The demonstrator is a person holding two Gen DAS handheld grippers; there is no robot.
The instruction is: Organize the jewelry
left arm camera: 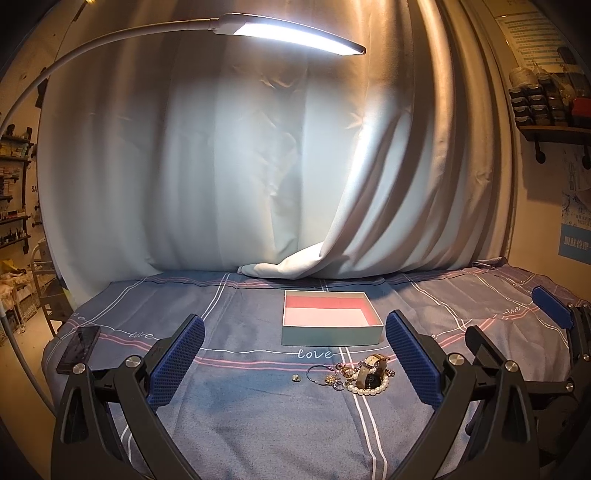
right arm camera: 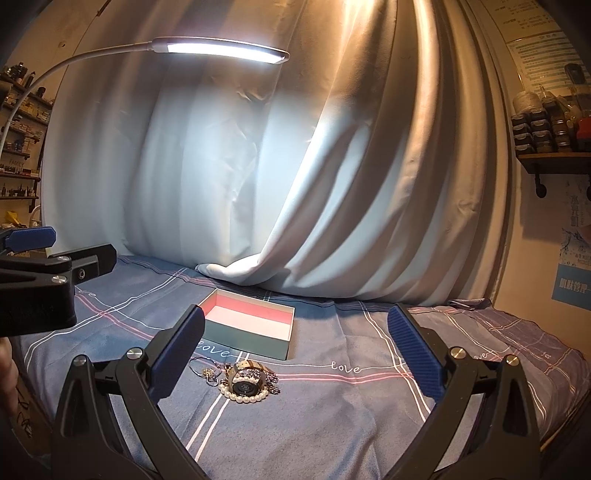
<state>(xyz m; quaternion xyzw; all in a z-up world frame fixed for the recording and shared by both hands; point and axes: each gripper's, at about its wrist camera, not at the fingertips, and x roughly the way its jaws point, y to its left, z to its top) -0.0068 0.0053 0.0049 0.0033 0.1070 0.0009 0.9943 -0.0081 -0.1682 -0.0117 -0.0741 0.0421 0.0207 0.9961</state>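
A pile of jewelry lies on the blue plaid cloth: a watch with a pearl bracelet around it, gold pieces, a thin hoop, and a small stud apart to the left. The pile also shows in the right wrist view. Behind it stands an open box with a pink and white inside, also in the right wrist view. My left gripper is open and empty, hovering before the pile. My right gripper is open and empty, with the pile near its left finger.
A black phone lies at the cloth's left edge. A lit lamp arches overhead. A pale curtain hangs behind the box, its hem on the cloth. Shelves line the right wall.
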